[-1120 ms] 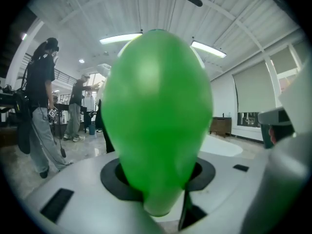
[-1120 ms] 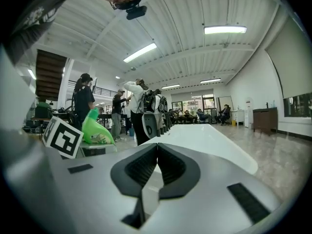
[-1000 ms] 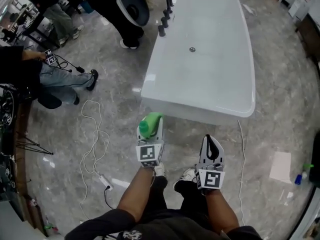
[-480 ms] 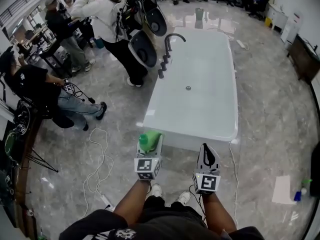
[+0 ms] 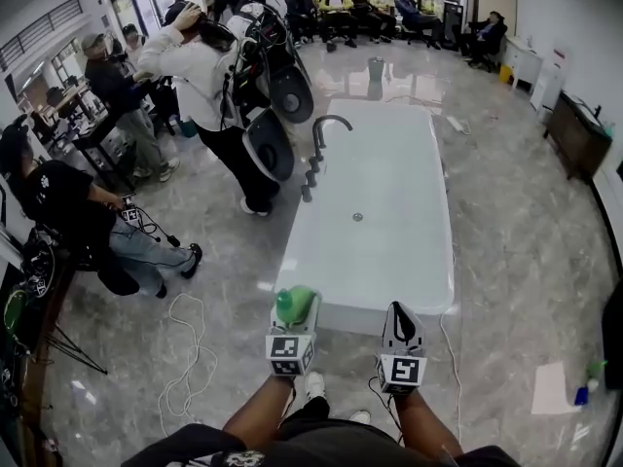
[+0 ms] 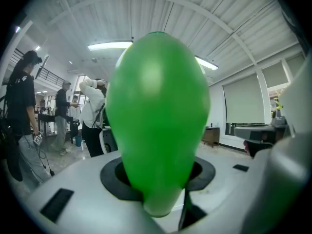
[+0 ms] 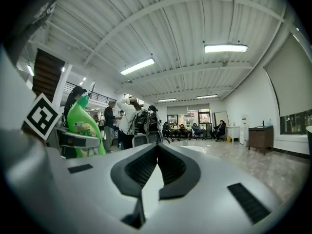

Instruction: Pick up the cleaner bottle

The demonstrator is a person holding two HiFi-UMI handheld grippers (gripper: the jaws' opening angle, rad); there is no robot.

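The green cleaner bottle (image 5: pixel 294 305) is up in the air in front of me, held upright between the jaws of my left gripper (image 5: pixel 293 319), which is shut on it. In the left gripper view the bottle (image 6: pixel 158 116) fills the middle, rising out from between the two grey jaws. My right gripper (image 5: pixel 401 311) hovers level beside it on the right, shut, with nothing in it. In the right gripper view its jaws (image 7: pixel 156 152) meet at the tip, and the bottle (image 7: pixel 82 126) shows at the left, clamped in the left gripper (image 7: pixel 73 139).
A white bathtub (image 5: pixel 428 261) with a black faucet (image 5: pixel 326 125) stands just ahead, its near rim below the grippers. Several people stand and crouch at the left. A white cable (image 5: pixel 190 358) loops on the marble floor. A sheet (image 5: pixel 548 387) and a small bottle (image 5: pixel 584 392) lie at the right.
Both grippers have risen, the left still holding the green bottle. The head view has tilted up, so the tub sits farther off and more of the room shows.
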